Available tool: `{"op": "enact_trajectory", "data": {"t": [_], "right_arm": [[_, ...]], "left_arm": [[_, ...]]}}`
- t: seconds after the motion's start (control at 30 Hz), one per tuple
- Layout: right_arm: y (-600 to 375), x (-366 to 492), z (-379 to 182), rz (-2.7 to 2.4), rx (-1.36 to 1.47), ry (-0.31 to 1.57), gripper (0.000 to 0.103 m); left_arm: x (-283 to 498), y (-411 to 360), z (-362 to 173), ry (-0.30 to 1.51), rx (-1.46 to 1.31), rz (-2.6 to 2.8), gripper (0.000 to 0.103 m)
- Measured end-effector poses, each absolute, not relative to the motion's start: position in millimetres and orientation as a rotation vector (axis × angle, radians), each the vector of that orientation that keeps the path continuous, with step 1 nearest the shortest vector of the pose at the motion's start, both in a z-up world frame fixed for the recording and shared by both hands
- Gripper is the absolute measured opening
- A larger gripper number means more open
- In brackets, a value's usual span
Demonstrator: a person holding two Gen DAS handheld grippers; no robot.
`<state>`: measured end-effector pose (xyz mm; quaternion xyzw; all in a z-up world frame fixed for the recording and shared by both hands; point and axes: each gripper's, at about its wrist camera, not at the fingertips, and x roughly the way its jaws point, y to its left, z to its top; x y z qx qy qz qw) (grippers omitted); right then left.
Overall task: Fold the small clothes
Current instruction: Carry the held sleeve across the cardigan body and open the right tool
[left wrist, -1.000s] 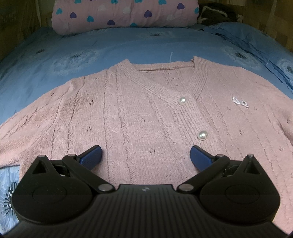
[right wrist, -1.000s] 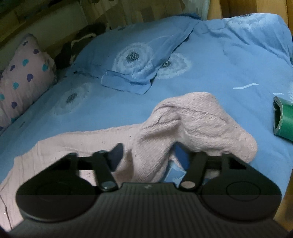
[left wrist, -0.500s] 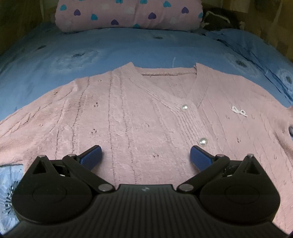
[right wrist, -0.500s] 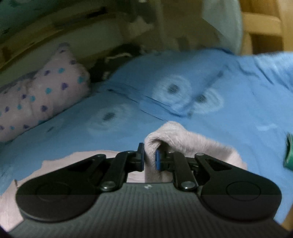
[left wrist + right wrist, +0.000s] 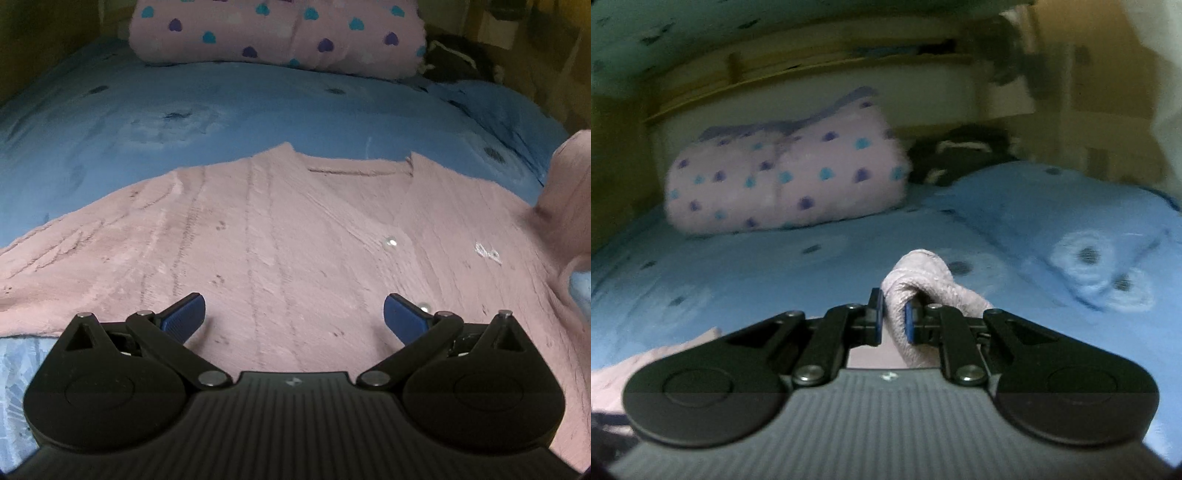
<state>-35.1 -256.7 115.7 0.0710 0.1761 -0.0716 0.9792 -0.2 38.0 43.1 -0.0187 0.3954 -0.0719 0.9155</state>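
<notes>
Blue bedding (image 5: 258,110) with pale flower prints fills both views, a pink heart-dotted pillow (image 5: 280,33) against the wall at the top. On it a pink cardigan (image 5: 280,236) lies flat and face up, neckline toward the pillow, its body running from lower frame to centre and its width spanning left to right in the left wrist view. The left gripper (image 5: 293,315) hovers over the lower front with jaws wide apart, holding nothing. The right gripper (image 5: 894,321) has its jaws clamped on a bunched sleeve (image 5: 919,273), which stands raised at the right edge of the left wrist view. I judge the coming move as carrying that sleeve leftward across the chest. Bare bedding lies open beyond the collar and on the left; the right hand is the nearer one.
</notes>
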Motion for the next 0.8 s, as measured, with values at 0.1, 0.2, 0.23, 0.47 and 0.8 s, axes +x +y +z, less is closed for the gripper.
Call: {"op": "enact_trajectory", "data": {"t": [0.1, 0.2, 0.23, 0.47, 0.8], "right_arm": [[-231, -27, 107, -0.077, 0.108, 0.389, 0.015], [-207, -17, 95, -0.006, 0.088, 0.423, 0.014], [-199, -14, 93, 0.017, 0.081, 0.43, 0.014], [-160, 16, 63, 0.231, 0.099, 0.531, 0.014], [-170, 5, 42, 0.412, 0.155, 0.648, 0.045]], "left_arm": [[3, 46, 43, 0.823, -0.057, -0.122, 0.103], [4, 49, 40, 0.835, -0.057, -0.116, 0.103], [5, 48, 39, 0.838, -0.05, -0.117, 0.103], [6, 43, 20, 0.878, 0.024, -0.11, 0.103], [2, 35, 8, 0.835, 0.04, -0.062, 0.103]]}}
